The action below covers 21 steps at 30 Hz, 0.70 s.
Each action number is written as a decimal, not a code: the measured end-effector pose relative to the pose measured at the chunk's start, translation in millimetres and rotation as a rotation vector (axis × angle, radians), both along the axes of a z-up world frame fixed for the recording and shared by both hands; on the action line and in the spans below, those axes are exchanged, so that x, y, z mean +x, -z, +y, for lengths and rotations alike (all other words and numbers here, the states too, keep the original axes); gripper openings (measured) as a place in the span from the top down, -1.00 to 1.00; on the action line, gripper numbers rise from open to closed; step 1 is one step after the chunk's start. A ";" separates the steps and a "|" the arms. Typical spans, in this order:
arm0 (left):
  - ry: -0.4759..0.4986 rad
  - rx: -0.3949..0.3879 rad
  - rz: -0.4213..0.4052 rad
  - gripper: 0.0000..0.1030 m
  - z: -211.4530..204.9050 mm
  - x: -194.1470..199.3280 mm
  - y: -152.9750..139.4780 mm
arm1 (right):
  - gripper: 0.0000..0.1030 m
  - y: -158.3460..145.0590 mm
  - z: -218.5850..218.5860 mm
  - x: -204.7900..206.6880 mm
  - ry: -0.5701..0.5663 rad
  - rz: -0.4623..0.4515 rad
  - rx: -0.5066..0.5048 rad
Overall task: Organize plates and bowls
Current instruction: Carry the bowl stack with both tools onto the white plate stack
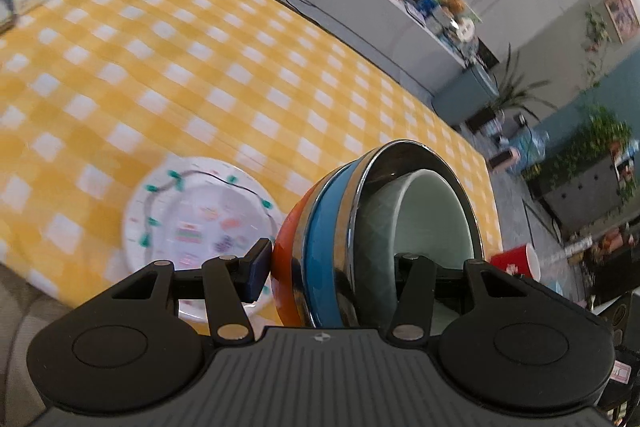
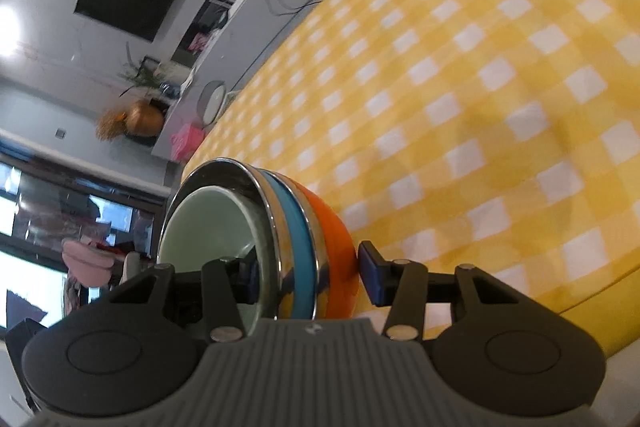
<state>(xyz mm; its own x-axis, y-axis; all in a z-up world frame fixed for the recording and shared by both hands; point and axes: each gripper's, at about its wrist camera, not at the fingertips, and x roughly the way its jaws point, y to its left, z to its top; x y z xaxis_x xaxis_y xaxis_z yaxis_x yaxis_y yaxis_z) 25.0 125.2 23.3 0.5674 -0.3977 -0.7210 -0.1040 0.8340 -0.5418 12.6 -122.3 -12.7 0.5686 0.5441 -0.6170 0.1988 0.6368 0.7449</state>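
A nested stack of bowls [image 1: 384,227], orange outermost, then blue, steel and pale green, is pinched at opposite rims by 2 grippers. The left gripper [image 1: 344,269] and the right gripper [image 2: 310,277] are each clamped across the stack's wall, about half spread. The stack is held above the yellow checked tablecloth [image 1: 200,67]. A paper plate [image 1: 196,223] lies just beside it, and a red cup [image 1: 516,261] is seen beyond.

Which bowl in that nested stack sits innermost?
The pale green bowl sits innermost, inside the shiny steel-rimmed bowl. The blue bowl and then the orange bowl wrap around outside them.
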 end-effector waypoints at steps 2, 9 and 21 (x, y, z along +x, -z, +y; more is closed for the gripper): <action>-0.033 0.000 -0.007 -0.12 13.0 -4.2 -1.6 | 0.08 -3.4 13.5 4.8 -0.026 -0.007 -0.001; -0.112 -0.038 0.011 -0.12 49.7 -0.3 11.3 | 0.08 -1.7 54.3 22.5 -0.098 -0.003 -0.016; -0.136 -0.068 0.084 -0.11 68.3 14.3 49.4 | 0.09 23.7 81.6 50.2 -0.132 0.048 -0.077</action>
<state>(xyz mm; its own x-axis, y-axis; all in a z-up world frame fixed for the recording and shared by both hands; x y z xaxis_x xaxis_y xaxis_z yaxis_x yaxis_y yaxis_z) 39.3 193.5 -26.2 0.5585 -0.3707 -0.7420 -0.2608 0.7707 -0.5813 62.8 -40.7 -36.4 0.4640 0.5623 -0.6844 0.1440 0.7145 0.6847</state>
